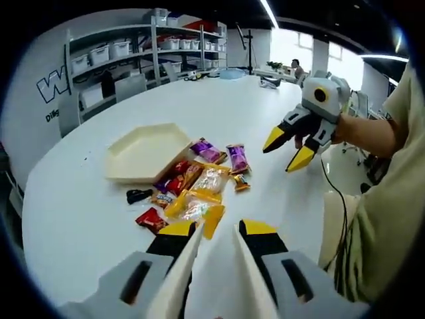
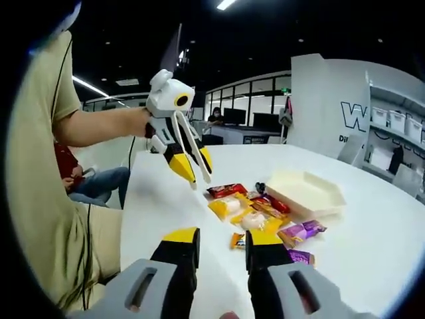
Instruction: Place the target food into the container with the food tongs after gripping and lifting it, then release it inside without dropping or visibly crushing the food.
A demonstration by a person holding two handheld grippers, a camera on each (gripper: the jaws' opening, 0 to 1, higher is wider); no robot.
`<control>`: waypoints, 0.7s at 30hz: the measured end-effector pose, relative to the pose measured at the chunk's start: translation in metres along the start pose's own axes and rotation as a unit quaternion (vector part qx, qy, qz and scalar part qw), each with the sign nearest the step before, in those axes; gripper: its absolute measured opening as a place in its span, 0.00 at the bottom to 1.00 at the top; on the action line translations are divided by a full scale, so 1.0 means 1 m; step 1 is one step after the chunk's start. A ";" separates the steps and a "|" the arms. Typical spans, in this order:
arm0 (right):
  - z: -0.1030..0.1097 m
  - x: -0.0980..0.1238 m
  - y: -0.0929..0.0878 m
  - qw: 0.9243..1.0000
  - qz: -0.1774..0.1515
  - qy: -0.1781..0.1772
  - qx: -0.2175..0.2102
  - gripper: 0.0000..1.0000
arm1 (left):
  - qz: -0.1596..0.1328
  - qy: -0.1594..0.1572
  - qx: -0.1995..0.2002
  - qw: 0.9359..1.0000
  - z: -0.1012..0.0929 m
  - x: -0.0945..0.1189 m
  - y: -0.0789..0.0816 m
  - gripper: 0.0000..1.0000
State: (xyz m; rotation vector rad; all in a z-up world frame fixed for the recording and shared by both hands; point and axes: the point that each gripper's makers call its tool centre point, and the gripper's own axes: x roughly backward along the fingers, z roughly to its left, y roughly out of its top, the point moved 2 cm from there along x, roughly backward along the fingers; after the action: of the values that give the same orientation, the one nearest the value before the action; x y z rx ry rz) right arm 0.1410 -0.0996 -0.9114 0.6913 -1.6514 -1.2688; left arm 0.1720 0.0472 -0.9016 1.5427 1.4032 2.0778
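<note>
White plastic food tongs (image 2: 192,149) are clamped in the left gripper (image 2: 189,166), arms apart; the right gripper (image 1: 289,149) is open. Wrapped snacks (image 1: 192,189) are piled near a cream hexagonal tray (image 1: 143,156), labels unreadable.

We see the right gripper (image 2: 222,249) rising from the bottom centre, its yellow-tipped jaws apart with nothing between them. At upper left a person's hand holds the left gripper (image 2: 191,167), a pair of white food tongs (image 2: 190,147) clamped between its jaws and pointing down. At centre right, a heap of wrapped snacks (image 2: 260,214) lies on the white table (image 2: 372,252). A cream hexagonal tray (image 2: 307,193) sits just beside the heap, to its right.
</note>
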 end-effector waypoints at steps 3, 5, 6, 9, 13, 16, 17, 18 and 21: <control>-0.001 -0.001 0.001 1.000 0.000 -0.002 -0.002 0.24 | 0.000 0.002 0.002 1.000 0.001 0.000 0.000 0.25; -0.004 -0.002 0.000 1.000 0.004 -0.008 -0.004 0.26 | 0.001 0.004 0.004 1.000 0.003 0.000 0.000 0.25; -0.006 -0.003 0.000 1.000 0.005 -0.012 -0.004 0.28 | 0.001 0.005 0.004 1.000 0.004 0.000 -0.001 0.25; -0.010 -0.005 0.000 1.000 0.011 -0.020 -0.012 0.31 | 0.004 0.010 0.009 1.000 0.008 0.001 -0.002 0.25; -0.012 -0.006 0.000 0.999 0.023 -0.026 -0.014 0.33 | 0.002 0.014 0.016 1.000 0.011 0.003 -0.001 0.25; -0.013 -0.006 0.003 0.999 0.028 -0.030 -0.022 0.36 | 0.002 0.019 0.022 1.000 0.014 0.005 -0.001 0.25; -0.013 -0.006 0.005 0.999 0.028 -0.032 -0.022 0.39 | 0.003 0.020 0.024 1.000 0.014 0.005 -0.001 0.25; -0.014 -0.006 0.007 0.999 0.029 -0.035 -0.022 0.41 | 0.004 0.023 0.029 0.999 0.016 0.006 -0.001 0.25; -0.015 -0.005 0.011 0.998 0.039 -0.043 -0.025 0.48 | 0.003 0.030 0.040 0.999 0.020 0.007 -0.001 0.25</control>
State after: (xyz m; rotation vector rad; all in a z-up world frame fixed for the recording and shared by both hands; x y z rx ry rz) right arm 0.1578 -0.0980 -0.9017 0.5442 -1.6931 -1.2953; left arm 0.1848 0.0633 -0.8973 1.5283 1.5216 2.1124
